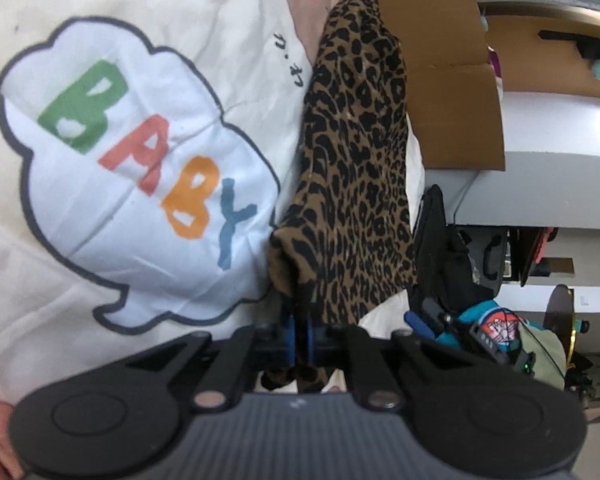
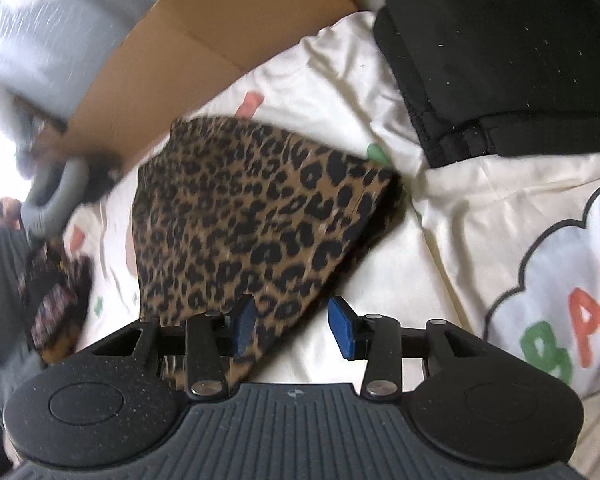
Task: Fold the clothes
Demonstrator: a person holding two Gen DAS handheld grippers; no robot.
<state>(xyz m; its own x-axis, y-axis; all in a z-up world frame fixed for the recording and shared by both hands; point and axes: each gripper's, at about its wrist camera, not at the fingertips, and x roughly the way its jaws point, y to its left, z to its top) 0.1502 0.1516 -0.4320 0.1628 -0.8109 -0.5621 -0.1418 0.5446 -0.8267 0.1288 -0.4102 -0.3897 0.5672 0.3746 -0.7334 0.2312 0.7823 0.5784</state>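
A leopard-print garment (image 1: 356, 168) hangs lifted in the left wrist view, stretched away from me above a cream sheet. My left gripper (image 1: 300, 336) is shut on its near corner, blue pads pressed together on the cloth. In the right wrist view the leopard-print garment (image 2: 252, 216) lies folded on the sheet. My right gripper (image 2: 294, 330) is open at its near edge, with the left blue pad (image 2: 244, 326) over the cloth and the right pad over bare sheet.
The cream sheet (image 1: 188, 12) carries a white cloud print with coloured "BABY" letters (image 1: 140, 152). A folded black garment (image 2: 500, 60) lies at the back right. A cardboard box (image 2: 204, 52) stands behind the sheet. Dark patterned cloth (image 2: 56, 300) lies at the left.
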